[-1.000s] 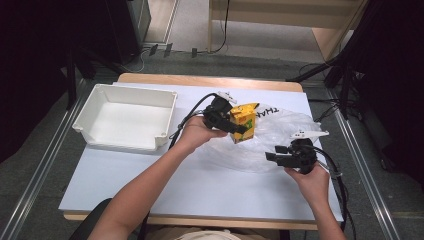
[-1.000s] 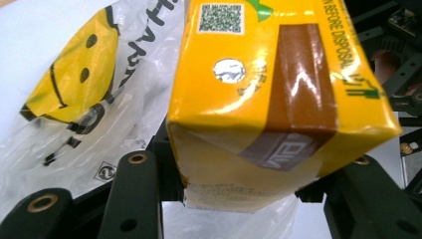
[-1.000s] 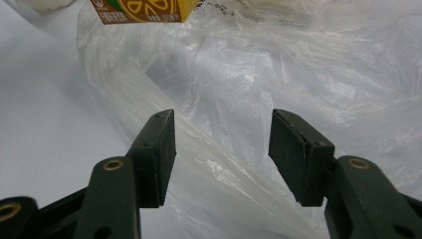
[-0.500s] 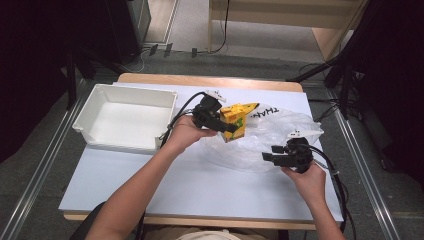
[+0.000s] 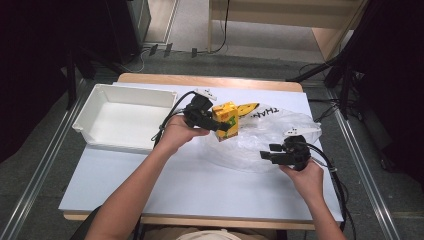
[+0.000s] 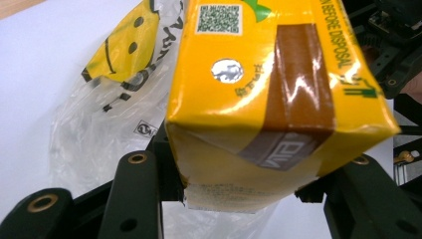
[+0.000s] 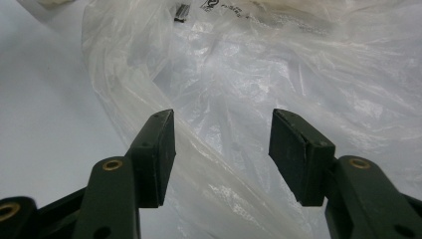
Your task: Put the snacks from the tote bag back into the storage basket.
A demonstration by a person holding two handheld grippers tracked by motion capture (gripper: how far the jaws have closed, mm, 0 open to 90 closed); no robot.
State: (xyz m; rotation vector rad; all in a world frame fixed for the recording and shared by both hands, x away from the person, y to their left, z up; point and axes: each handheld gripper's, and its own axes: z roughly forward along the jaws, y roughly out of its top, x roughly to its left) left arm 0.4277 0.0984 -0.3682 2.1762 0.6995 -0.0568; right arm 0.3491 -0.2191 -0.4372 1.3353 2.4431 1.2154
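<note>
White table (image 5: 190,185), left hand-held gripper (image 5: 215,123) clamped on yellow carton (image 6: 278,94), its QR code in the left gripper view.

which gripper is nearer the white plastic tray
Left. The left gripper hangs just right of the white plastic tray; the right gripper sits farther right, over the clear plastic bag.

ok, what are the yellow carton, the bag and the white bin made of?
Yellow carton: looks like coated paperboard, glossy printed faces, folded taped end, foil straw spot. Bag: thin clear plastic film, crinkled, table showing through, with a printed smiley. White bin: probably rigid moulded plastic, matte, uniform walls.
</note>
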